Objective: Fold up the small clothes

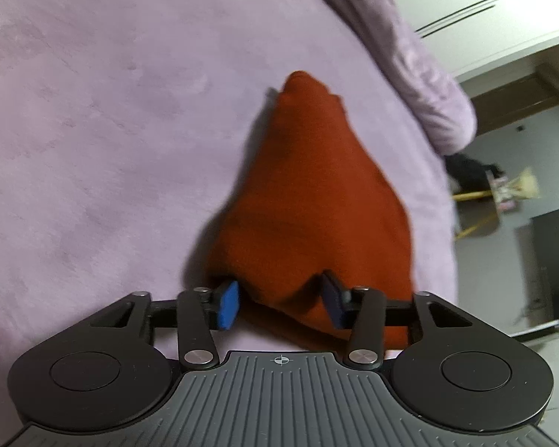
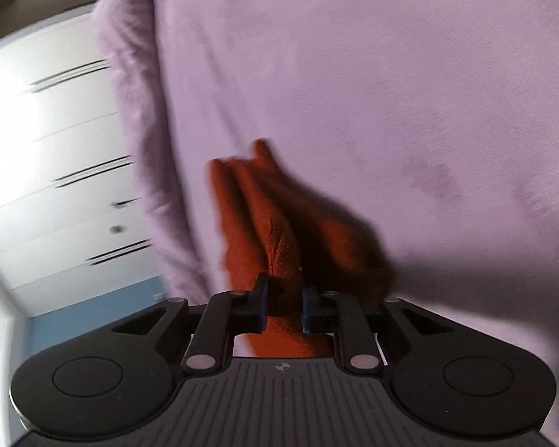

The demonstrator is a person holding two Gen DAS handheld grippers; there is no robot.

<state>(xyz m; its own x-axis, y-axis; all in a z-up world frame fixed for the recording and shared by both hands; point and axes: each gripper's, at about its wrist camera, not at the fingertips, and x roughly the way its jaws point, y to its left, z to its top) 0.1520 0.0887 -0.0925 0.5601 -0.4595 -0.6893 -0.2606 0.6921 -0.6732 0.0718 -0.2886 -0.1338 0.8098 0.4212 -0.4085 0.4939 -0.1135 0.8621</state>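
On the bed the red cloth lies bunched, not yet folded. My left tongs stand half-wide around its near edge, pads not clearly pressing. My right tongs are narrow, pinching a gathered fold. I judge folding barely begun; every fold remains.

Blurred rust-red garment folds

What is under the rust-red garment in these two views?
The lilac bed cover lies under the rust-red garment on every visible side. Whatever sits directly beneath its bunched folds is covered, so that cannot be told.
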